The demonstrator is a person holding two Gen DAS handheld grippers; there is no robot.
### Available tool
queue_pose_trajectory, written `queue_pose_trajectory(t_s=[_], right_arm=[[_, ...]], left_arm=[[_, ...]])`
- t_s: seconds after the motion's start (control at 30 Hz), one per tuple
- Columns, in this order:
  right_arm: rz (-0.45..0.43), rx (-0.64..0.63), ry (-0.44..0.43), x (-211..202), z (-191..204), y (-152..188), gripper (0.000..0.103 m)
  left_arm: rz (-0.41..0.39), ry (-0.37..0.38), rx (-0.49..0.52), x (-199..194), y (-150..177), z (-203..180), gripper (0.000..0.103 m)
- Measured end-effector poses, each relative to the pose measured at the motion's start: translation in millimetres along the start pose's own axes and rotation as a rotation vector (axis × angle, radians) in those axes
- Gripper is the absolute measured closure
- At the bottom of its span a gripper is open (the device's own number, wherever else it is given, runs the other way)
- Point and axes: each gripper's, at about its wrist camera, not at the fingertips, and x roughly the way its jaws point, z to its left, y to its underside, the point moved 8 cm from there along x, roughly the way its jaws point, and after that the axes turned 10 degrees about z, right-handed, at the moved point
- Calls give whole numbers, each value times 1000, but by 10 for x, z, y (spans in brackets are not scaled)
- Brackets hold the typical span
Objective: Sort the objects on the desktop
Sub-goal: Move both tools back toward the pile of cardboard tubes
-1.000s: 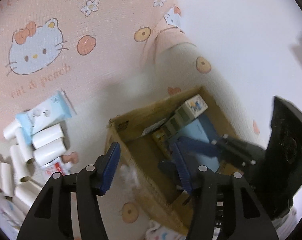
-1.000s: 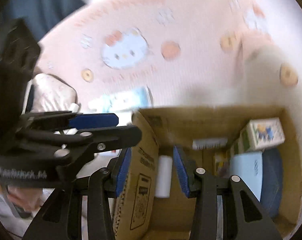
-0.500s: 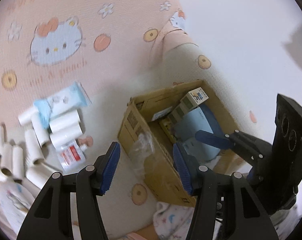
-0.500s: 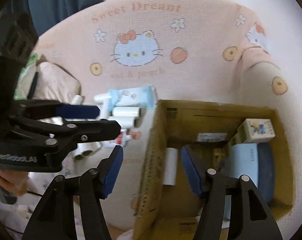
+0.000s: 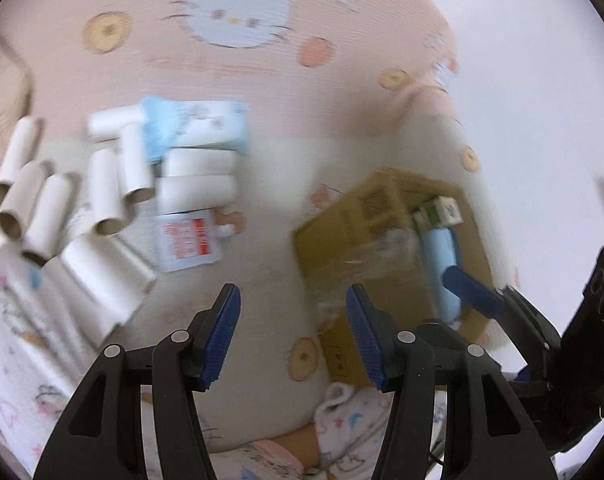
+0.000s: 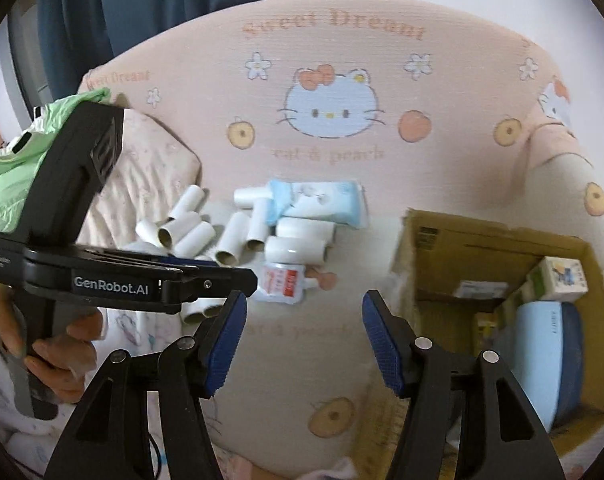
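Note:
Several white cardboard tubes lie in a pile on the pink Hello Kitty blanket, with a blue wipes pack behind them and a red-and-white pouch in front. A cardboard box stands to the right and holds a blue pouch and small cartons. My left gripper is open and empty, above the blanket between pile and box. My right gripper is open and empty, just left of the box. The left gripper's body shows in the right wrist view.
A green bag and a patterned cushion lie at the far left. A dark blue curtain hangs behind. A white wall rises behind the box. Patterned fabric lies at the near edge.
Both grippers have pulled back and swung left, away from the box toward the tube pile. The right gripper has left the box, where a white tube stays.

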Motion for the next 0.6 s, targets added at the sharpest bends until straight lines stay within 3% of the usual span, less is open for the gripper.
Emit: queue_pose_trajectory(t_s=[0.17, 0.3, 0.5, 0.6], right_arm=[[11, -68, 45, 206, 251, -54, 45], [43, -94, 19, 441, 452, -55, 45], [100, -71, -25, 849, 610, -13, 45], [123, -69, -29, 1034, 673, 6, 45]], left_arm=[[-50, -70, -48, -166, -14, 445, 44], [-68, -131, -45, -273, -47, 739, 44], [-26, -155, -55, -261, -178, 1120, 44], [24, -124, -72, -149, -248, 1276, 44]])
